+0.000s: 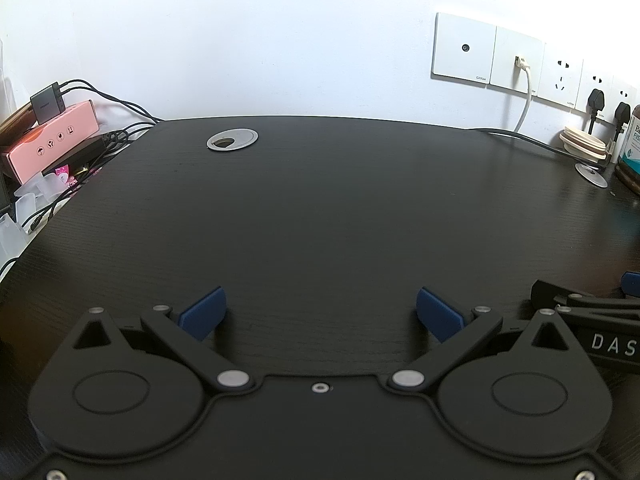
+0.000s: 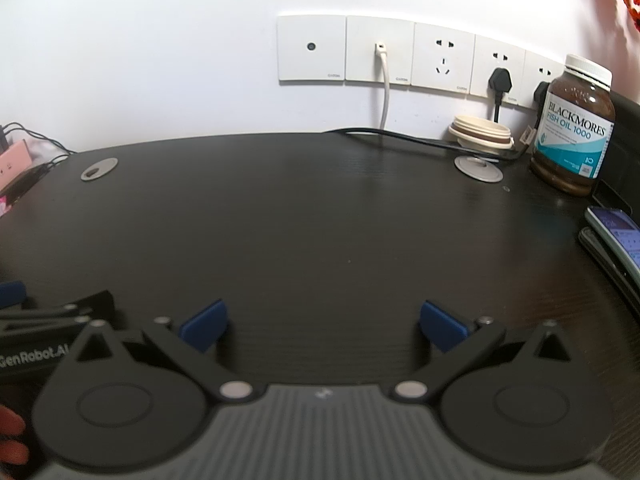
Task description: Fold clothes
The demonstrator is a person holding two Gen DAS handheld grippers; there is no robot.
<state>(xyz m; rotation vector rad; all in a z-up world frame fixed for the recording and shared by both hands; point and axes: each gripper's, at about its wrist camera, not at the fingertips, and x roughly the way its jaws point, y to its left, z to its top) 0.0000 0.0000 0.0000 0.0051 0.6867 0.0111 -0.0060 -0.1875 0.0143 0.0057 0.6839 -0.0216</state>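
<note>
Bottle (image 2: 573,128) and phones (image 2: 612,236) flank gaping right tongs (image 2: 323,326).

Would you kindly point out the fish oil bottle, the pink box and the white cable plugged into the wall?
fish oil bottle (image 2: 573,136), right wrist view, on its label.
pink box (image 1: 52,140), left wrist view, on its front face.
white cable (image 2: 385,92), right wrist view, mid-length below the socket.

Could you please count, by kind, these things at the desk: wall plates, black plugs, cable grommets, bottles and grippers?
Wall plates: 5
Black plugs: 2
Cable grommets: 2
Fish oil bottle: 1
Grippers, that is left gripper and right gripper: 2
Total: 12
</note>
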